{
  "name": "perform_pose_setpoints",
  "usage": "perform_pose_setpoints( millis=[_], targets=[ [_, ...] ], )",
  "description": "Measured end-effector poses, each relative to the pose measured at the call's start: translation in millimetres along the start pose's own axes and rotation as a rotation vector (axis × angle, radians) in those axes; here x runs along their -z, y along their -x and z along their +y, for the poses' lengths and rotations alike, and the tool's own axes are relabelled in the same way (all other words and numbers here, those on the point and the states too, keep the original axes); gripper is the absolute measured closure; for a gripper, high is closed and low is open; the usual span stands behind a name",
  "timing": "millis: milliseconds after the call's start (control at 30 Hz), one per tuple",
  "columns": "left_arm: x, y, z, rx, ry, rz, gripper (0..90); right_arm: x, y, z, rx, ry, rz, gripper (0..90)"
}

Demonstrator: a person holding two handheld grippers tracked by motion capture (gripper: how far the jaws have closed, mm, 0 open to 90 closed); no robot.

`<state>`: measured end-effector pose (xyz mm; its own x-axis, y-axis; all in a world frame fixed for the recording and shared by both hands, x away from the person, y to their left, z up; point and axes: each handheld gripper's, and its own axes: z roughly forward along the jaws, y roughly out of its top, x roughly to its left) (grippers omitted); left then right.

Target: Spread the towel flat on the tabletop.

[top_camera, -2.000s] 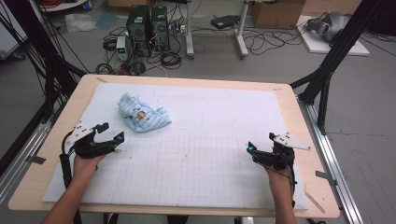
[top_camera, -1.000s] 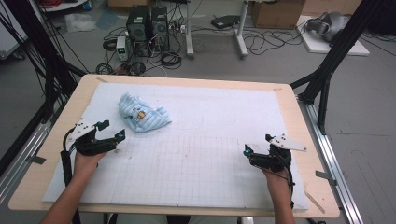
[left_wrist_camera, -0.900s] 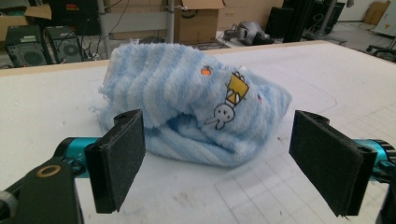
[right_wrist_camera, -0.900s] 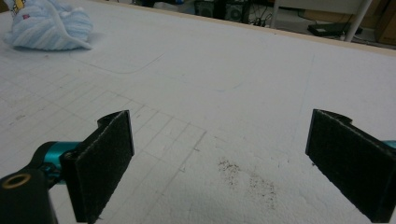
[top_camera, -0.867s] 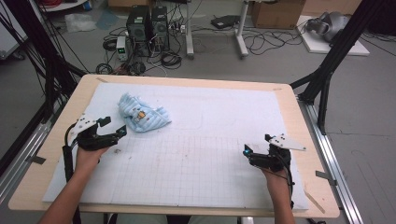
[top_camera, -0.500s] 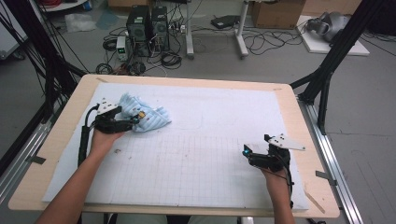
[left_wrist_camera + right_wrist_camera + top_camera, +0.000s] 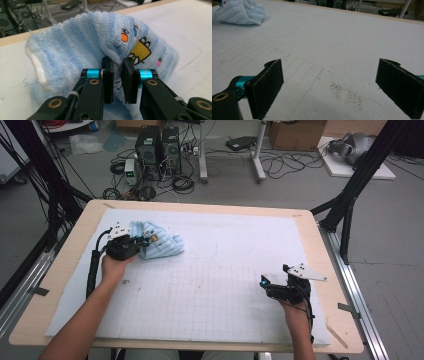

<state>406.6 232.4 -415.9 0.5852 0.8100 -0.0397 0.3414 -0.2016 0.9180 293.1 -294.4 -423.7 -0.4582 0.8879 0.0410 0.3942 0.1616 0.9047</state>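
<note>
Fingers of my right gripper [image 7: 266, 285] stand wide apart over the white gridded foam mat [image 7: 225, 270], at about four o'clock on the table, with nothing between them. Farther off, at ten o'clock, my left gripper [image 7: 117, 65] has just been closing, and its black pads [image 7: 108, 75] now pinch a raised fold of the crumpled light-blue striped terry cloth with cartoon embroidery [image 7: 80, 47], which lies bunched on the mat.

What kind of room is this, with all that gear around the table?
Probably a lab or workshop for recording handling work: black desktop computers and tangled cables lie on the grey floor, and a black metal frame surrounds the wooden table with its white gridded mat.
</note>
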Motion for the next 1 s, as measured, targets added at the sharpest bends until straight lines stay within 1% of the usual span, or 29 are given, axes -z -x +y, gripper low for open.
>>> perform_pose_setpoints(
  millis=[67, 100, 133, 233, 267, 300, 333, 367, 400, 433, 467, 533, 567, 600, 700, 733, 767, 800, 833, 867, 900, 933, 967, 1000],
  targets=[
    [2.4, 5.1, 2.8, -0.015, 0.009, -0.028, 81.1, -0.5, -0.2, -0.2, 0.002, 0.000, 0.000, 6.9],
    [2.4, 5.1, 2.8, -0.015, 0.009, -0.028, 81.2, -0.6, -0.7, -0.1, -0.002, -0.001, 0.002, 6.9],
    [2.6, 7.3, 3.5, -0.017, 0.016, -0.042, 81.4, -0.6, -0.7, -0.2, 0.000, -0.001, 0.003, 6.9],
    [2.2, 13.3, 4.6, -0.022, 0.019, -0.087, 81.8, -0.9, -0.4, -0.3, 0.000, -0.001, 0.002, 6.9],
    [1.6, 16.5, 5.0, -0.023, 0.020, -0.111, 81.8, -0.9, -0.4, -0.3, 0.000, -0.001, 0.002, 6.9],
    [0.8, 21.5, 5.6, -0.029, 0.023, -0.143, 81.9, -0.7, -0.5, -0.4, -0.003, -0.002, 0.002, 6.9],
    [0.1, 26.2, 6.3, -0.035, 0.028, -0.166, 82.1, -0.6, 0.3, -0.5, -0.002, 0.001, 0.001, 6.9],
    [-1.4, 36.0, 7.5, -0.047, 0.033, -0.210, 82.1, -0.6, 0.4, -0.5, -0.005, 0.001, 0.001, 6.8],
    [-2.5, 42.1, 7.9, -0.054, 0.032, -0.238, 82.3, -0.4, 0.4, -0.6, -0.008, -0.002, 0.000, 6.9],
    [-2.5, 42.1, 7.9, -0.054, 0.032, -0.238, 82.4, -0.4, 0.6, -0.6, -0.007, -0.002, 0.000, 6.9],
    [-4.1, 50.1, 8.2, -0.071, 0.026, -0.267, 82.5, -0.5, 0.6, -0.6, -0.009, -0.001, 0.000, 6.9],
    [-7.0, 60.8, 8.4, -0.100, 0.017, -0.295, 82.6, -0.3, 0.7, -0.6, -0.009, -0.001, 0.002, 6.9],
    [-8.9, 67.2, 8.4, -0.098, 0.017, -0.317, 82.7, 0.0, 1.3, -0.6, -0.005, 0.003, 0.000, 6.9],
    [-11.0, 75.3, 9.3, -0.096, 0.021, -0.349, 82.7, 0.1, 1.3, -0.6, -0.008, 0.004, 0.000, 6.9],
    [-13.4, 90.8, 11.8, -0.109, 0.025, -0.398, 82.9, 0.8, 1.5, -0.7, -0.017, 0.003, 0.000, 6.8],
    [-13.4, 90.8, 11.8, -0.109, 0.025, -0.398, 82.9, 0.8, 1.5, -0.7, -0.017, 0.003, 0.000, 6.8],
    [-15.0, 100.4, 13.0, -0.127, 0.019, -0.427, 82.8, 1.1, 2.0, -0.8, -0.016, 0.006, -0.003, 6.9],
    [-15.0, 100.4, 13.0, -0.127, 0.019, -0.427, 82.9, 1.1, 2.0, -0.8, -0.016, 0.006, -0.003, 6.9],
    [-16.0, 105.7, 13.1, -0.135, 0.015, -0.446, 82.9, 1.2, 2.2, -0.9, -0.018, 0.007, -0.001, 6.9],
    [-16.5, 108.5, 13.1, -0.140, 0.013, -0.454, 82.9, 1.2, 2.2, -0.9, -0.018, 0.007, -0.001, 6.9],
    [-17.7, 115.2, 12.4, -0.134, 0.009, -0.489, 82.9, 1.2, 2.2, -0.9, -0.016, 0.007, -0.003, 6.9],
    [-17.7, 115.2, 12.4, -0.134, 0.009, -0.489, 82.8, 1.2, 2.2, -0.9, -0.016, 0.007, -0.003, 6.9],
    [-17.8, 118.9, 12.2, -0.141, 0.009, -0.504, 82.8, 1.2, 1.9, -0.9, -0.019, 0.008, -0.001, 6.9],
    [-17.5, 124.5, 11.9, -0.137, 0.015, -0.535, 82.8, 1.2, 2.0, -0.9, -0.018, 0.008, -0.001, 6.9]
  ],
)
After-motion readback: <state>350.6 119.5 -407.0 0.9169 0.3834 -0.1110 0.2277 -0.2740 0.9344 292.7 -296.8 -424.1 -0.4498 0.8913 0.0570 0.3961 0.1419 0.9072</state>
